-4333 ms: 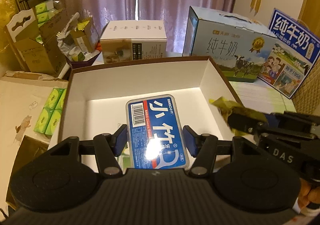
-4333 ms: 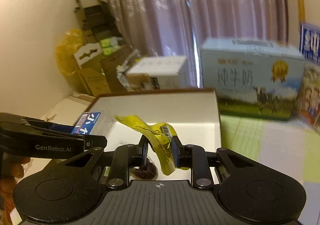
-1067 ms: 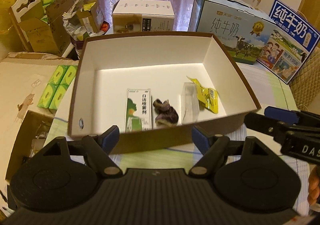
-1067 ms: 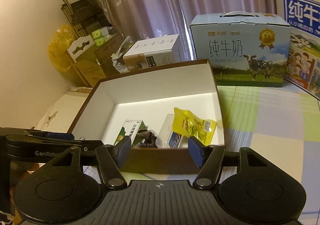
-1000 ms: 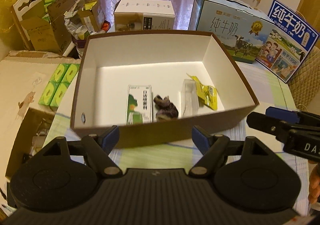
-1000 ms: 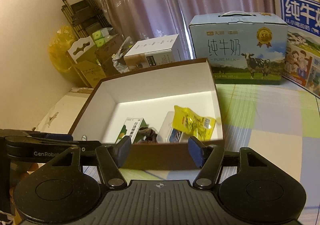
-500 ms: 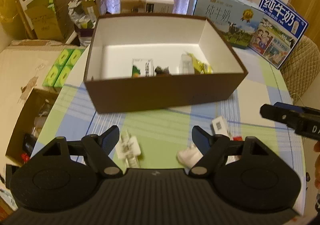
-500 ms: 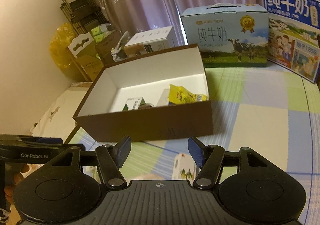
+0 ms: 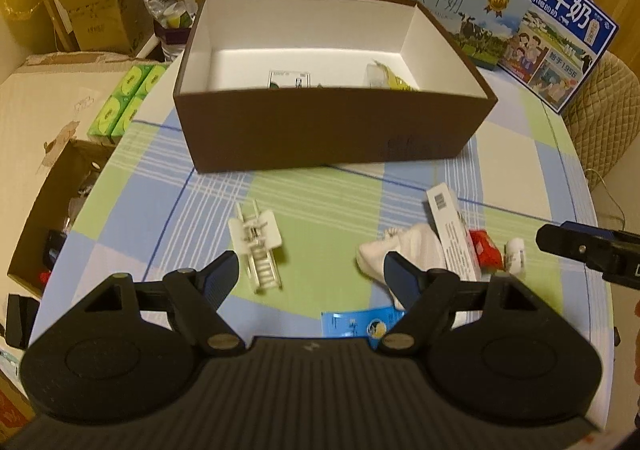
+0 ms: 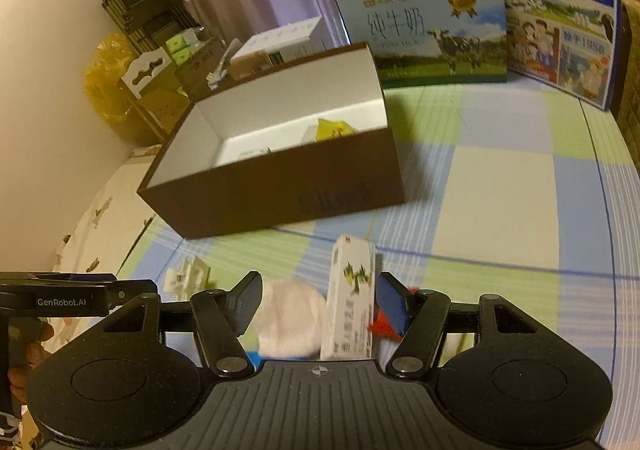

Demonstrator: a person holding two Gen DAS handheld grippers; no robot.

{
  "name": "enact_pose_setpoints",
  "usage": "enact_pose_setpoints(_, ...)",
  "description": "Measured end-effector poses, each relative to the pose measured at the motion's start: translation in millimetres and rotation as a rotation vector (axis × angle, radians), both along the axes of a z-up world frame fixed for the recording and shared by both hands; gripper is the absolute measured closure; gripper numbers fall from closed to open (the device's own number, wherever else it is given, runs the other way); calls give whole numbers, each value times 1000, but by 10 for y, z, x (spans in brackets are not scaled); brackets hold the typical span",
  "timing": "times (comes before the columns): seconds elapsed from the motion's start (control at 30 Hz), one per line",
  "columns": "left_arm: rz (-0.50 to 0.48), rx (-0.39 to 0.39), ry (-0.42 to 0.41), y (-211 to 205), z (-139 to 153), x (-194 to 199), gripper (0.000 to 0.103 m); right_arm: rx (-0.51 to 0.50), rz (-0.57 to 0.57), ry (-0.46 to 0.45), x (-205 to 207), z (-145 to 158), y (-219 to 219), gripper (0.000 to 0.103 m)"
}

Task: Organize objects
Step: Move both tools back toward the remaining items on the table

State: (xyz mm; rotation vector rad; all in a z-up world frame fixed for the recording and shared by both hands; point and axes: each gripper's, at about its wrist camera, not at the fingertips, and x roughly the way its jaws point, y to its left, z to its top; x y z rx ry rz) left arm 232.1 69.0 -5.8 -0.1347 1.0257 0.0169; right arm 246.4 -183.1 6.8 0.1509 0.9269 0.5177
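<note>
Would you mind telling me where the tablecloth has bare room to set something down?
Free: the checked cloth right of the brown box, in front of the milk cartons. Crowded: the near edge, with white cloth, slim carton, red packet and clip.

Colours and patterns on the table

The tablecloth [image 9: 328,205] is showing a blue, green and white check; the storage box [image 9: 320,129] is presenting brown outside, white inside; the yellow packet [image 10: 334,128], white cloth [image 9: 408,250], red wrapper [image 9: 486,252] and light-blue sachet [image 9: 356,324] are showing plain colours.
</note>
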Motion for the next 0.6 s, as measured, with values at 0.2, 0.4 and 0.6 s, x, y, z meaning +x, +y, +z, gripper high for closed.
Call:
enact_pose_setpoints(0.2, 6, -6, 28, 3, -100, -107, 26, -13, -10, 41, -122, -128, -60, 43)
enact_pose_setpoints(0.4, 17, -6, 47, 37, -176, -205, 26, -31, -20, 80, -239, -273, -111, 43)
enact_pose_setpoints(0.6, 40, -4, 61, 92, -256, -268, 26, -45, -26, 100, -305, -381, -127, 43)
